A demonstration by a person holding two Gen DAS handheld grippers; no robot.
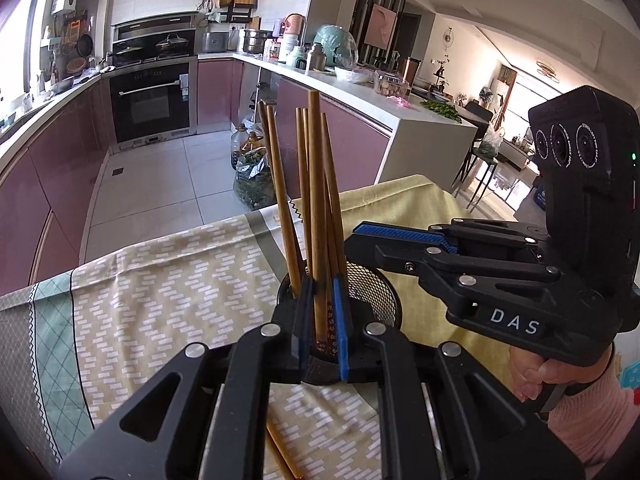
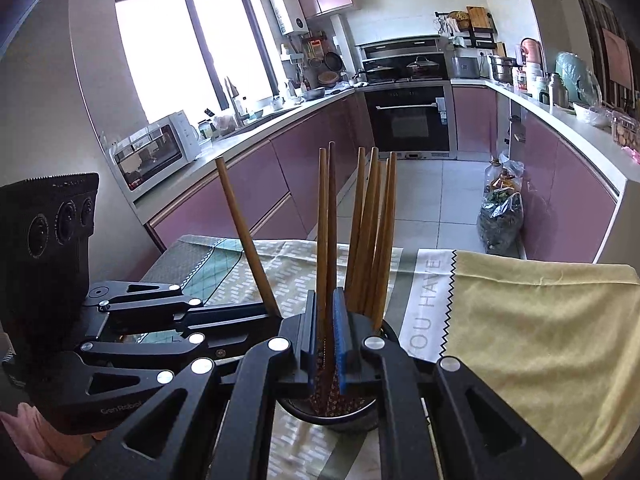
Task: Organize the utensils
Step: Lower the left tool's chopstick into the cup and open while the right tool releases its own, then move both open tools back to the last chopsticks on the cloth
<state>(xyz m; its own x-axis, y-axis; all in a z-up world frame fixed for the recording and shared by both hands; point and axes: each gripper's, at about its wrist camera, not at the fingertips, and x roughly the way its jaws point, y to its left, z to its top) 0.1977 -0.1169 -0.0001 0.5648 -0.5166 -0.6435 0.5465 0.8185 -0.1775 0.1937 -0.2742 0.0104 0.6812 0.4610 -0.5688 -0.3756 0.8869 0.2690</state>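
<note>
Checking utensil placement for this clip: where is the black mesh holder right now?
The black mesh holder stands on the patterned tablecloth, centre of both wrist views, with chopsticks upright inside it and both grippers at its rim.

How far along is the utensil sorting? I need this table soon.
Mostly done: several brown wooden chopsticks stand in the black mesh holder. In hand: the left gripper and right gripper each pinch chopsticks over it. Left: at least one loose chopstick on the patterned tablecloth.

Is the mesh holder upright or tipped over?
Upright: the mesh holder stands on the tablecloth, rim up, with chopsticks standing in it.
</note>
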